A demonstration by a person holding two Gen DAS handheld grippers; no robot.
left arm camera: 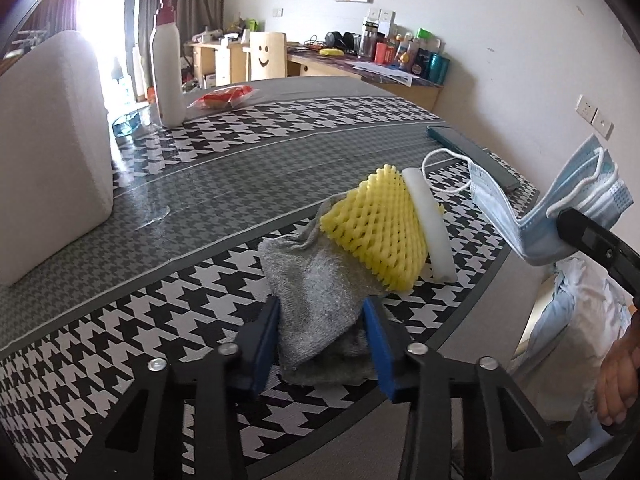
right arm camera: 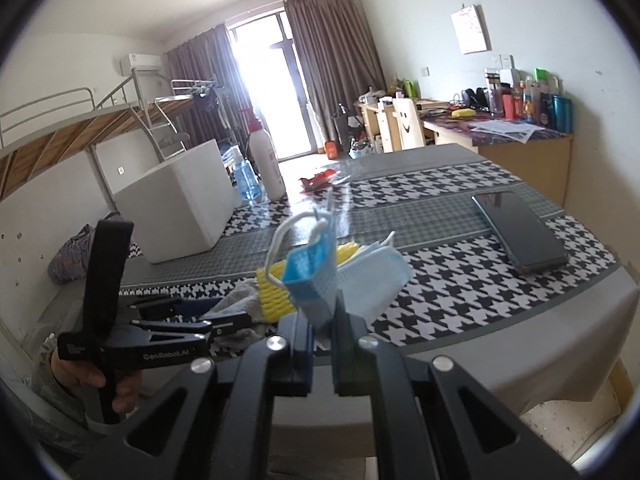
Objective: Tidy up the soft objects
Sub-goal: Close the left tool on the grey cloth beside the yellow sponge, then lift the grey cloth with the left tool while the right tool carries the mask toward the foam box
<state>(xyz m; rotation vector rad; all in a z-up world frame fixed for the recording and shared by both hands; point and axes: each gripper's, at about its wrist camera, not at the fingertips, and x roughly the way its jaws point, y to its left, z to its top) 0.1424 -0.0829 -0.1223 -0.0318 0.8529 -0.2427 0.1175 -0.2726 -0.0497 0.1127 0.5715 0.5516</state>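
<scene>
A grey sock (left arm camera: 320, 292) lies on the houndstooth tablecloth (left arm camera: 120, 340), partly under a yellow foam net (left arm camera: 372, 224) with a white foam strip (left arm camera: 428, 224) leaning on its far side. My left gripper (left arm camera: 320, 316) has its blue pads against both sides of the sock's near end. It also shows at the lower left of the right wrist view as the left gripper (right arm camera: 232, 312). My right gripper (right arm camera: 324, 320) is shut on a bundle of blue face masks (right arm camera: 316, 276), held above the table right of the net. From the left wrist camera those masks (left arm camera: 532, 224) hang from the right gripper (left arm camera: 560, 220).
A white foam box (left arm camera: 52, 152) stands at the left, with a white pump bottle (left arm camera: 166, 64) and a red packet (left arm camera: 222, 96) behind it. A dark phone (right arm camera: 520, 232) lies at the right. The table edge (right arm camera: 520, 360) runs close on the right; a white bag (left arm camera: 580, 300) sits beyond it.
</scene>
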